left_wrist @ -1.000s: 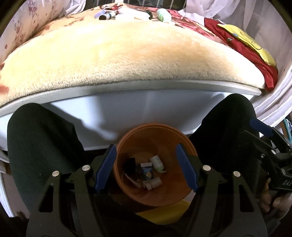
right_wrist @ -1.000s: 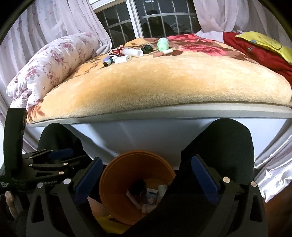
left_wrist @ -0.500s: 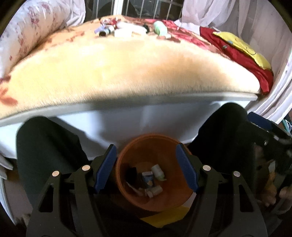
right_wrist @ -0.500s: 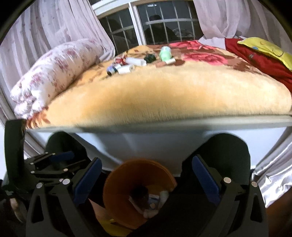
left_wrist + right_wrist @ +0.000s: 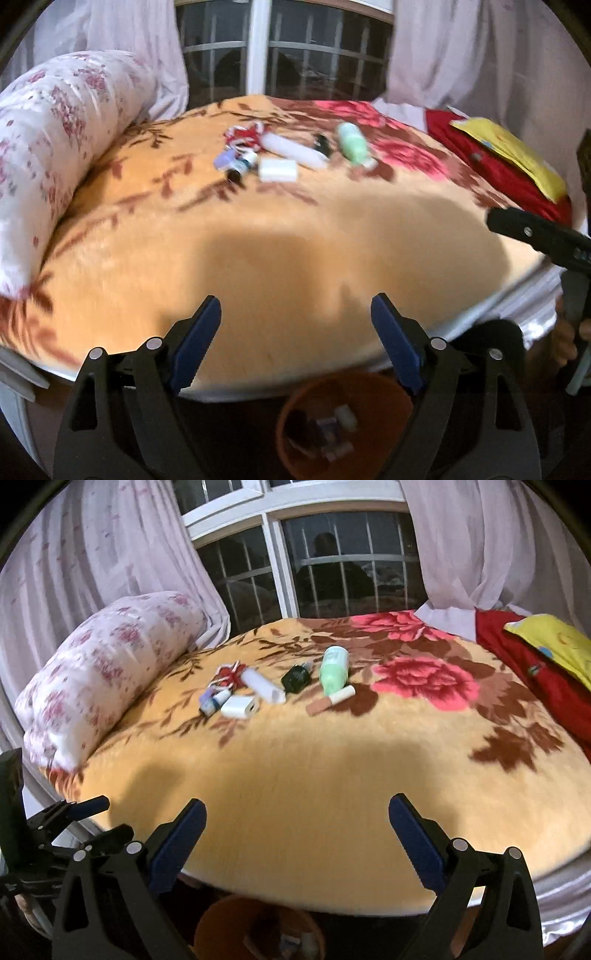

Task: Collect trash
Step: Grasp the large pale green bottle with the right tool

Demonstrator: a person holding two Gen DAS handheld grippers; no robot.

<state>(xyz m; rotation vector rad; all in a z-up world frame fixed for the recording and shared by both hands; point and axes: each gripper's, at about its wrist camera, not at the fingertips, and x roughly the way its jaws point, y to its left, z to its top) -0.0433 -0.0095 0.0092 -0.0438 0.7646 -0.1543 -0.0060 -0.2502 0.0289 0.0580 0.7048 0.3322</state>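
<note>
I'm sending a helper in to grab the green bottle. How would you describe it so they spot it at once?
Start at the bed's orange floral blanket and look to the litter cluster near the window. At the cluster's right end, beside the big pink flower, lies the green bottle. It is the only mint-green item, fatter than the white tube and the dark object to its left.

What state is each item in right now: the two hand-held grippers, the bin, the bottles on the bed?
Left hand-held gripper: open, empty, jaws just widened.
Right hand-held gripper: open, empty.
Round orange plastic bin: upright below the bed edge, trash inside.
Pale green plastic bottle: lying on the blanket.
White plastic tube: lying flat.
</note>
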